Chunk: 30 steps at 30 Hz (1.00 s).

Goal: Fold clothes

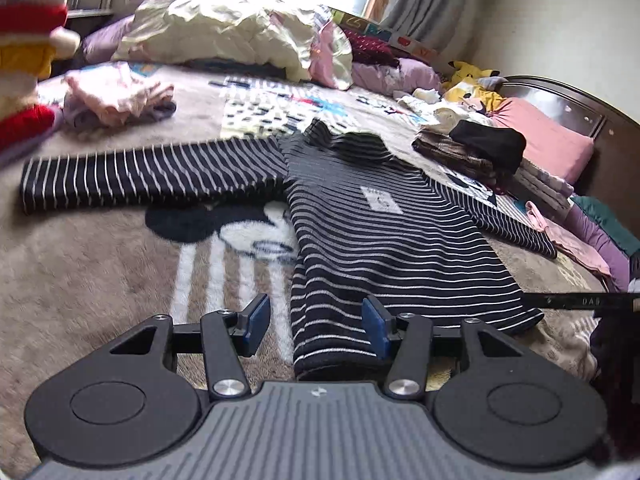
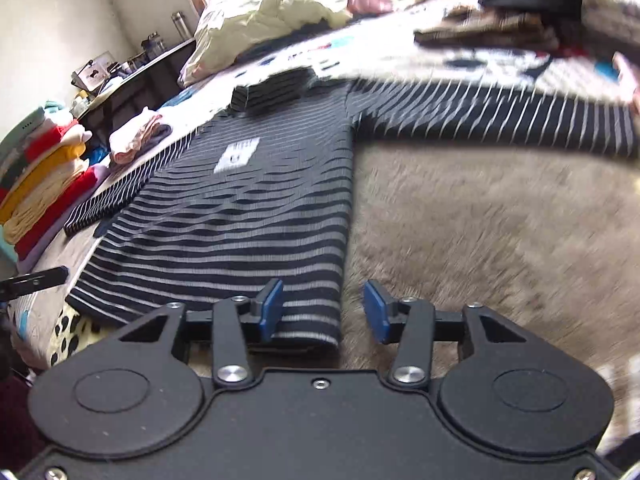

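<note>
left gripper (image 1: 316, 330) jaws apart astride striped shirt (image 1: 384, 236) hem | right gripper (image 2: 324, 310) likewise

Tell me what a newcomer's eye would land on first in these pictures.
The striped shirt, spread flat on the beige blanket with both sleeves out. Next, the two open tools at its hem: the left tool straddles one bottom corner, the right tool the other. A cream duvet is heaped behind.

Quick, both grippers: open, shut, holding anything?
Left gripper: open, jaws straddling the striped shirt hem corner.
Right gripper: open, at the shirt's other hem corner, holding nothing.
</note>
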{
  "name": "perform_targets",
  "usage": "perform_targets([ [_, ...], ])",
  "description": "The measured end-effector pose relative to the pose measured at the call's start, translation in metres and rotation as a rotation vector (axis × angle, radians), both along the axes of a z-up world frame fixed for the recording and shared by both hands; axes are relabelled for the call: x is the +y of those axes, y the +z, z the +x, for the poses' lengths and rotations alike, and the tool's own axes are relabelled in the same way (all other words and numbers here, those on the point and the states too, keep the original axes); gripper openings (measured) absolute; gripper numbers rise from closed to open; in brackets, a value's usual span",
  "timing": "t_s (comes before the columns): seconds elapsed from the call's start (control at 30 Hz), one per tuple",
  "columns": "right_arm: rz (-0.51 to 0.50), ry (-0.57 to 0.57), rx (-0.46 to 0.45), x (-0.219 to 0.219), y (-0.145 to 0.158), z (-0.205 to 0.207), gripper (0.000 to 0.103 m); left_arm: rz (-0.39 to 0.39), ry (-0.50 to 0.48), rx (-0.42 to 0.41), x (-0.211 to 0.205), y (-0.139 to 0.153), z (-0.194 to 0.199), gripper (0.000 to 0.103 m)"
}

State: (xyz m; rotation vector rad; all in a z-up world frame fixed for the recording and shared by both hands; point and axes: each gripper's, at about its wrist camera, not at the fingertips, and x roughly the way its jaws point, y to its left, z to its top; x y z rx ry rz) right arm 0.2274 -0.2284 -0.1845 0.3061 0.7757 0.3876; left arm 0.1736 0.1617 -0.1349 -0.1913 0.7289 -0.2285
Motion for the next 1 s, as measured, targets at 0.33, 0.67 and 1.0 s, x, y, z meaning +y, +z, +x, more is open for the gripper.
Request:
perform_targets([
  [0.33,0.338,-0.057,0.144,-0.039,-0.013,-0.014,0.008,-0.240,0.093,0.069,0.012,-0.016,0.008,0.009],
  [0.67,-0.066,-0.060,-0.083,-0.013,0.027,-0.039,0.032,0.003,0.103,-0.106,0.000,0.021,-0.008,0.030],
  [1.0,0.006,0.048,-0.036,-0.002,0.011,-0.015,0.031,0.045,-0.035,-0.056,-0.055,0.008,0.034,0.037],
])
